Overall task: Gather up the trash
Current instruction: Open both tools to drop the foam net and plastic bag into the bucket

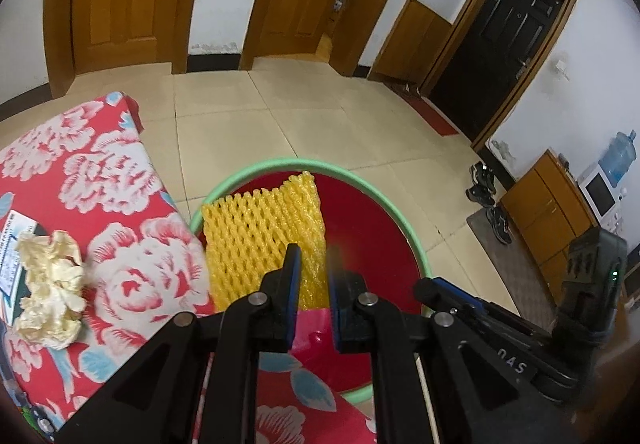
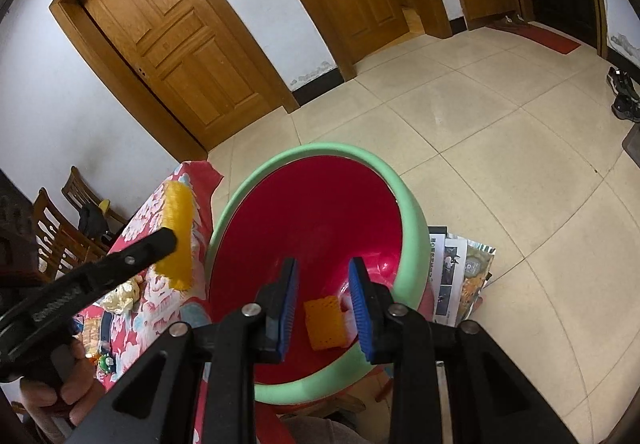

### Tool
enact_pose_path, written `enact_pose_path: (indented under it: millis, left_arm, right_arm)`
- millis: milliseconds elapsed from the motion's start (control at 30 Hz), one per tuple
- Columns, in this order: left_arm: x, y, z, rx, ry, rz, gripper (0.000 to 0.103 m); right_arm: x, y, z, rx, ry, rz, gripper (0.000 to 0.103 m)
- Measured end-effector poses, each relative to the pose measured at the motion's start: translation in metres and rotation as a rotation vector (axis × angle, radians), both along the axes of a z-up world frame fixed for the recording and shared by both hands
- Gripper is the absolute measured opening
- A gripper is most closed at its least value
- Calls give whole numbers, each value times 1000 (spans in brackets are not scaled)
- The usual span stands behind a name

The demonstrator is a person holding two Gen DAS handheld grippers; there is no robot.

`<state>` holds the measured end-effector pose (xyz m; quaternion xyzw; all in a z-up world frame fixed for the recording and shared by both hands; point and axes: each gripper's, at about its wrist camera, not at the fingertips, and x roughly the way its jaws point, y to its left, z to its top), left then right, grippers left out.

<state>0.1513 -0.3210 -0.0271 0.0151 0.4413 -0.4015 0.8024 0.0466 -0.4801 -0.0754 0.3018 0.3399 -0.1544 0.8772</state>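
My left gripper (image 1: 314, 264) is shut on a yellow foam net sleeve (image 1: 260, 240) and holds it over the near rim of the green bin (image 1: 384, 200), which has a red liner. In the right wrist view the same sleeve (image 2: 178, 236) hangs from the left gripper (image 2: 170, 240) above the table edge beside the bin (image 2: 408, 212). My right gripper (image 2: 323, 284) is open and empty above the bin's mouth. An orange foam net (image 2: 325, 318) lies at the bottom of the bin. A crumpled cream tissue (image 1: 50, 284) lies on the floral tablecloth (image 1: 104, 172).
The bin stands on the tiled floor right of the table. Newspapers (image 2: 460, 276) lie on the floor next to the bin. Wooden chairs (image 2: 52, 228) stand left of the table. Shoes (image 1: 486, 188) and a cabinet (image 1: 548, 212) are at the right wall.
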Motion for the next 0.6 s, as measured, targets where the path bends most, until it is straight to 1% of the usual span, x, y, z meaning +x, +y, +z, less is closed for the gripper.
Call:
enact_pose_path:
  millis: [33,100,133,167,367,600]
  left_arm:
    - [1,-2,-2,8,3,-3,11]
    - [0,-6,-5,36,5,-9,15]
    - [-1,-8,-7,53,3,-8,24]
    - [-1,-9,-7,63,2,-6,31]
    - [-7,-9,-5,74,-19,-10,34]
    - [-11,3,3,63,-12,2,34]
  right_arm:
    - [0,-1,0,2,-2,-1,30]
    - [-1,-2,1,7,-3,-4,30]
    - [-2,-3,1,13,-3,-7,30]
    - [-3,-4,0,16,-5,-8,30]
    - [-7,-4,2,19,-9,-11,30]
    - [-9,-3,5,18,-15,-3,30]
